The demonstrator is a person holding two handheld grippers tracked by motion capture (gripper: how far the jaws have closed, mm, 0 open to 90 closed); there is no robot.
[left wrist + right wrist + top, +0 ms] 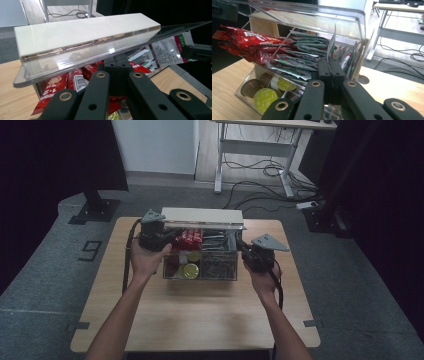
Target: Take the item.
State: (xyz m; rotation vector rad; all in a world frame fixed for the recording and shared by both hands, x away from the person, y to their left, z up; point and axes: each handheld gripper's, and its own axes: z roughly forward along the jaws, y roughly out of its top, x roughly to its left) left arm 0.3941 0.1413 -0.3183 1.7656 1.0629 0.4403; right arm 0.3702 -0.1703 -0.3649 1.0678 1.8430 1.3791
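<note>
A clear acrylic organiser box (218,273) stands on the wooden table (195,315). Its lid (202,216), clear with a white bar (82,32), is raised. My left gripper (172,236) is at the box's upper left; its jaws (117,66) are shut, tips just under the clear lid panel (75,62). Red sachets (254,42) and green-and-white sachets (304,58) fill the top tier, with capsules (264,97) below. My right gripper (331,67), at the box's right end (241,246), is shut on the edge of a green-and-white sachet (332,46).
A white-legged desk (260,150) with loose cables (270,170) stands behind the table. A black stand base (95,210) sits on the floor at the back left. Bare tabletop lies in front of the box. A round hole (363,79) marks the table near the box.
</note>
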